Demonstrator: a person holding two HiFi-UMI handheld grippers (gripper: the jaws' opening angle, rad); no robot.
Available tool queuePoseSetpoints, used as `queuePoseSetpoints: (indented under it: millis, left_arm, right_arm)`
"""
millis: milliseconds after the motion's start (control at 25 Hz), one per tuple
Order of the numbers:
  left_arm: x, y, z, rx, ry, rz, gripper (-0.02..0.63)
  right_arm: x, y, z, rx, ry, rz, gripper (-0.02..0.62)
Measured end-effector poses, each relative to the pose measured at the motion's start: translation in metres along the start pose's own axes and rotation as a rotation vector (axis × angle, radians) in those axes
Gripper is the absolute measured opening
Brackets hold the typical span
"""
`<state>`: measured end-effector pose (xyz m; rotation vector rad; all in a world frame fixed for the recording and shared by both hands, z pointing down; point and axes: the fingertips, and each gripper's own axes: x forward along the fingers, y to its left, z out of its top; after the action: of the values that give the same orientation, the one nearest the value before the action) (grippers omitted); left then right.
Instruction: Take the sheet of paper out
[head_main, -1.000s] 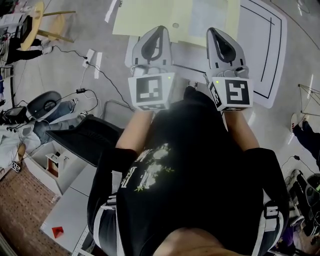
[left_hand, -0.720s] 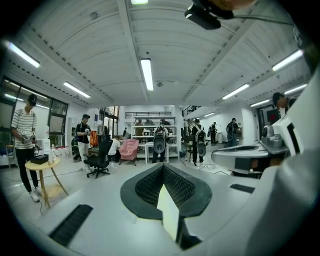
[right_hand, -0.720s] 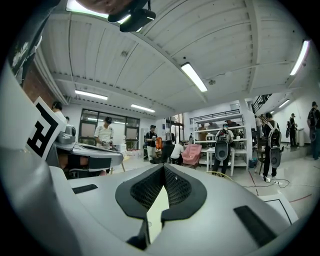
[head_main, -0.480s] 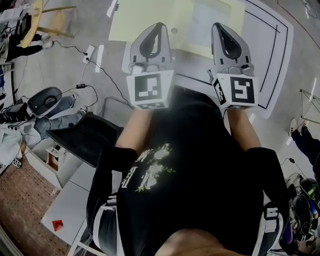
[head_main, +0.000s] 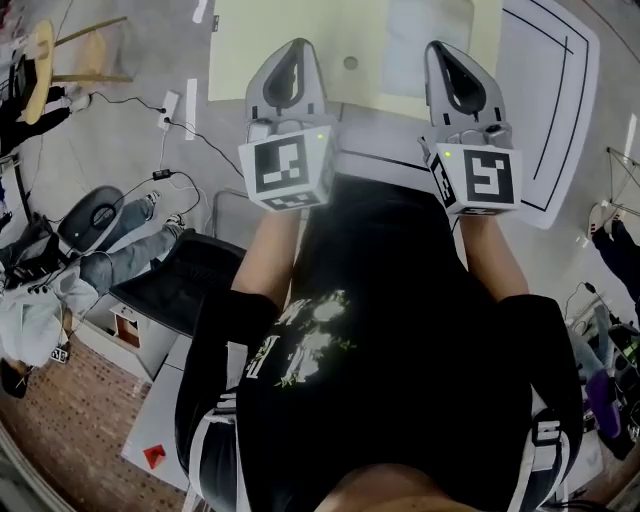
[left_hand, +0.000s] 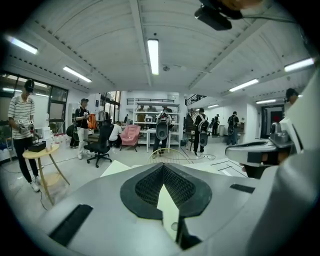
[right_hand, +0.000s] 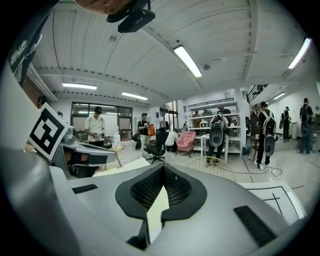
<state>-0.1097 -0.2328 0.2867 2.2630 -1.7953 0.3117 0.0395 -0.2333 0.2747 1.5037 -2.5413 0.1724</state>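
Pale sheet of paper (head_main: 410, 30) lies on the far desk (head_main: 260, 40). My left claw (head_main: 296, 52) and right claw (head_main: 440, 52) are closed and empty; arriving closed, I'd likely shove or crumple it.

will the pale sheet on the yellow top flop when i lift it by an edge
Probably floppy: the sheet lies flat on the yellow top with no visible thickness. Likely light too, so a push may just slide it rather than lift an edge.

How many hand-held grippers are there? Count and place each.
2. The left hand-held gripper is at the head view's left, the right hand-held gripper at its right; both shut.
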Motion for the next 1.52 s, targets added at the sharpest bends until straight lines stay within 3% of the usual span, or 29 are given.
queuePoseSetpoints:
  millis: [200,640,1520]
  left_arm:
    - [0.028,0.012,-0.015,-0.004,0.055,-0.039,0.002]
    - [0.067,0.036,-0.058,-0.029,0.181,-0.038,0.002]
    - [0.088,0.08,-0.128,-0.058,0.381,-0.01,0.002]
  right_arm:
    - [0.029,0.005,-0.013,0.014,0.048,-0.011,-0.002]
    - [0.076,0.004,-0.048,0.035,0.138,0.008,-0.002]
    - [0.115,0.003,-0.104,0.071,0.292,-0.016,-0.002]
